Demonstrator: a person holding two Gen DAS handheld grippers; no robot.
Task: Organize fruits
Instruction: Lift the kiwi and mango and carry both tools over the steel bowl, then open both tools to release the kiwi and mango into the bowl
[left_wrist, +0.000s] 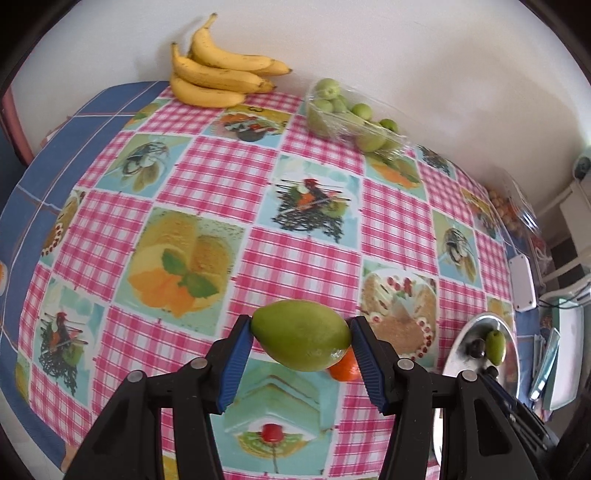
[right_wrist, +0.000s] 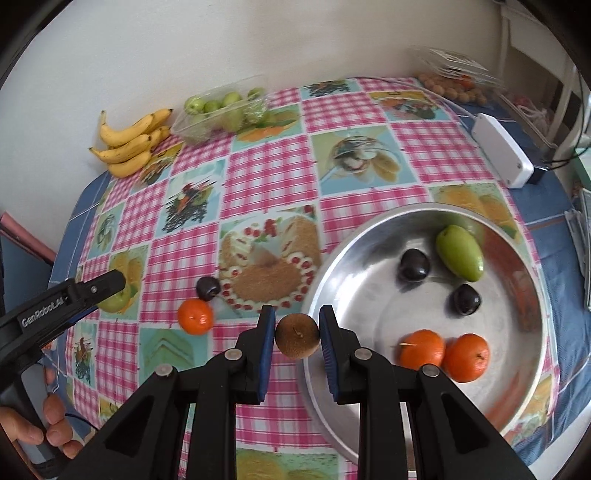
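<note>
— What's the left gripper (left_wrist: 301, 338) got?

— A green mango (left_wrist: 301, 334), pinched end to end between its blue pads, lower middle of its own view, held above the cloth (left_wrist: 295, 229). An orange (left_wrist: 345, 367) peeks out just beneath it.

— And the right gripper (right_wrist: 297, 334)?

— Pressed onto a brown kiwi (right_wrist: 297, 335), centre-bottom of that view, right at the left rim of the steel bowl (right_wrist: 369, 236).

— How are the hands held?

— Both tools tilt steeply down. At the lower left of the right view, fingers (right_wrist: 55, 410) wrap the other tool's handle.

— The bowl?

— A mango, two plums and two oranges lie in it.
</note>
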